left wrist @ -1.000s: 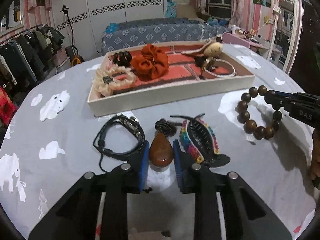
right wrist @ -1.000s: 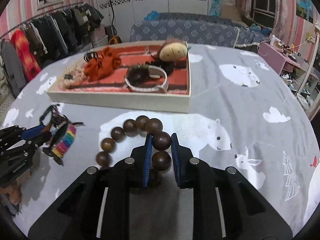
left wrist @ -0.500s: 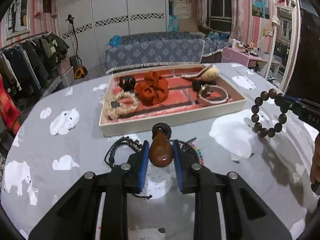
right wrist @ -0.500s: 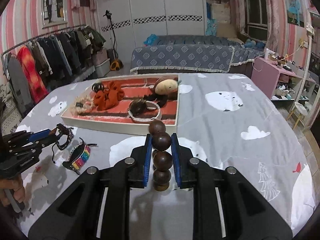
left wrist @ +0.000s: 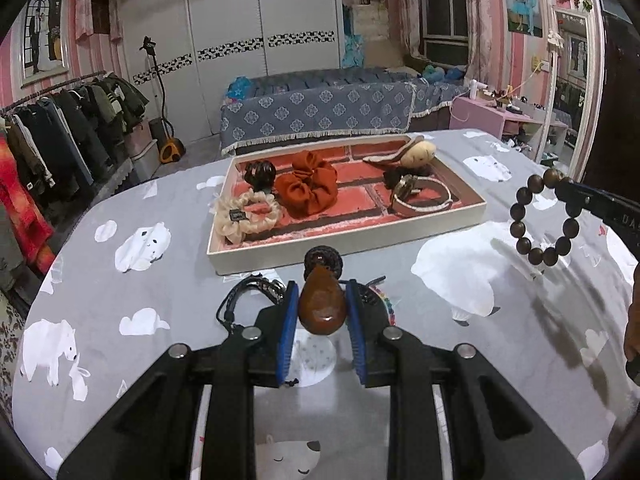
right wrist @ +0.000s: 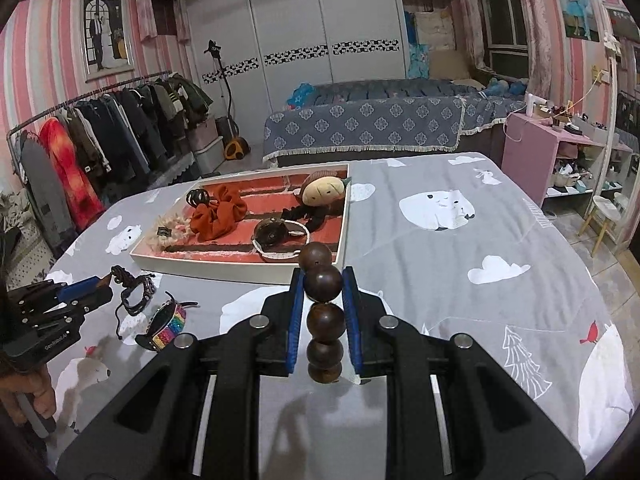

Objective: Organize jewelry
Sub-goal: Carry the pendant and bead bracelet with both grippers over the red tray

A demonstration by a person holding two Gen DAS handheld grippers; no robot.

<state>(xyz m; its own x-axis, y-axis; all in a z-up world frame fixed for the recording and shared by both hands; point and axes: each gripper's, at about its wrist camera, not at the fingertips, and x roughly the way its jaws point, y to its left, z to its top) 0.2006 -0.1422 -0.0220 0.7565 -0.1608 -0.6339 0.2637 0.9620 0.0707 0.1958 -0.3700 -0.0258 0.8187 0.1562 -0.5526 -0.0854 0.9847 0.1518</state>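
Observation:
My left gripper (left wrist: 322, 300) is shut on a brown teardrop pendant (left wrist: 322, 308) with a dark knotted bead on top, held above the table. My right gripper (right wrist: 322, 286) is shut on a dark wooden bead bracelet (right wrist: 323, 284), which hangs in the air; it also shows in the left wrist view (left wrist: 540, 216). The white tray (left wrist: 348, 242) with a red lining holds an orange scrunchie (left wrist: 308, 190), a cream scrunchie (left wrist: 246, 216), a dark claw clip (left wrist: 260, 172), a white bangle (left wrist: 424, 200) and a plush hair tie (left wrist: 416, 152).
A black braided cord bracelet (right wrist: 136, 292) and a rainbow woven bracelet (right wrist: 166, 326) lie on the grey bear-print tablecloth (right wrist: 460, 248) in front of the tray. A bed, a clothes rack and a pink cabinet stand around the table.
Both grippers have lifted off the table with their items: the pendant and the bead bracelet now hang higher and nearer the tray. The cord and rainbow bracelets stayed on the cloth.

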